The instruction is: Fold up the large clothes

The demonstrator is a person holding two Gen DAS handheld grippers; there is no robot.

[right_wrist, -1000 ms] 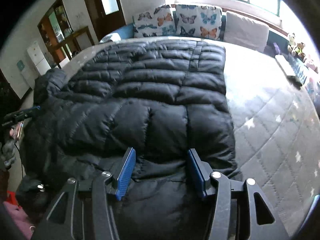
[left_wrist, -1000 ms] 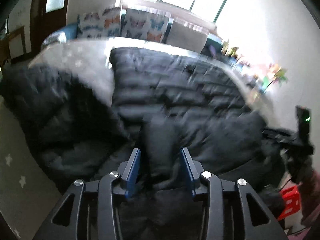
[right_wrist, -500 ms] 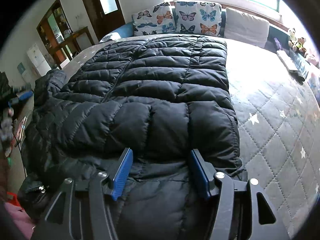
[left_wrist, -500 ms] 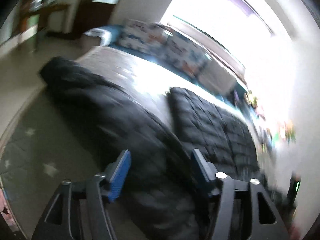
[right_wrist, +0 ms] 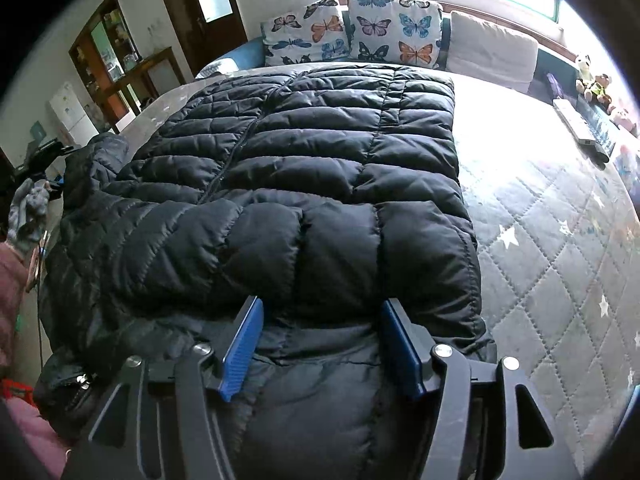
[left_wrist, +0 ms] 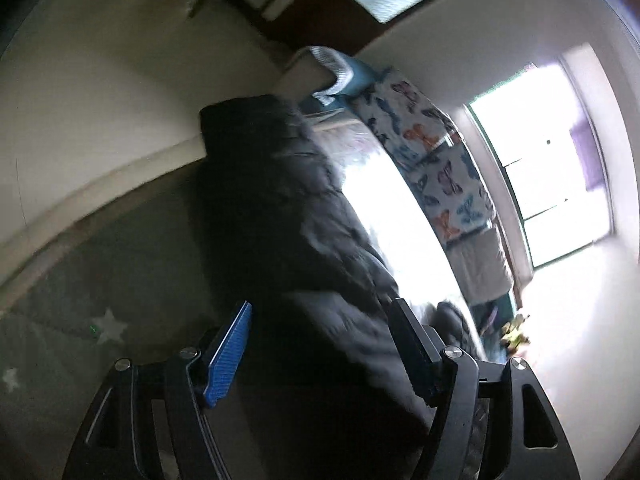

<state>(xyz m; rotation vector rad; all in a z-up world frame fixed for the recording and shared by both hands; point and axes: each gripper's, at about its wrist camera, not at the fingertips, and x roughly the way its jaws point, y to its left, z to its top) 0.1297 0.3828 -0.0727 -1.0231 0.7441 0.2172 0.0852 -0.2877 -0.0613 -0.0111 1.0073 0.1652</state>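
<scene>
A black quilted down jacket point(right_wrist: 304, 160) lies spread on the grey star-print mattress point(right_wrist: 540, 240), its near part folded over in a thick roll. My right gripper point(right_wrist: 322, 302) straddles that near fold, its jaws apart, fabric between the blue pads point(right_wrist: 240, 344) but not squeezed. In the blurred, rolled left wrist view, a dark bunched end of the jacket point(left_wrist: 280, 240) lies along the mattress edge point(left_wrist: 100, 320). My left gripper point(left_wrist: 320, 306) is over it and its jaws are opening. Fabric sits in the gap, clear of the left pad point(left_wrist: 228, 356).
Butterfly pillows point(right_wrist: 352, 28) and a beige cushion point(right_wrist: 492, 48) line the far side of the bed. Stuffed toys point(right_wrist: 592, 80) and a long flat box point(right_wrist: 576, 124) sit at the right. A gloved hand point(right_wrist: 28, 208) shows at the left edge, with a shelf point(right_wrist: 112, 56) and a door point(right_wrist: 200, 0) behind.
The left view swung fast to the left along the jacket and rolled, and its jaws spread off the pinched fabric. The right gripper stayed put; its jaws widened a little.
</scene>
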